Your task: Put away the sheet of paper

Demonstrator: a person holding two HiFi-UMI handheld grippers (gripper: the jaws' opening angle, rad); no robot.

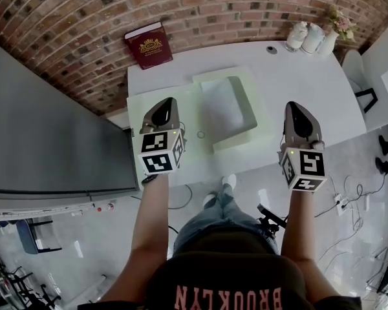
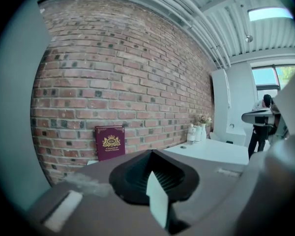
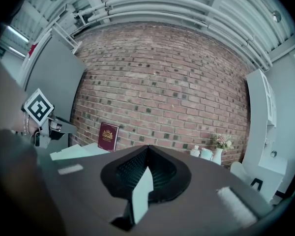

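A pale sheet of paper (image 1: 224, 108) lies flat inside a shallow pale green tray (image 1: 249, 102) in the middle of the white table (image 1: 297, 76). My left gripper (image 1: 165, 104) hovers over the table's front left part, left of the tray, with its jaws shut and nothing between them (image 2: 151, 152). My right gripper (image 1: 292, 107) hangs over the front right of the table, to the right of the tray, also shut and empty (image 3: 147, 147). Neither gripper touches the paper.
A flat pale green board (image 1: 142, 112) lies under the left gripper beside the tray. A small ring (image 1: 200, 134) sits near the front edge. A maroon book (image 1: 149, 44) leans on the brick wall. White vases with flowers (image 1: 312, 37) stand at the back right.
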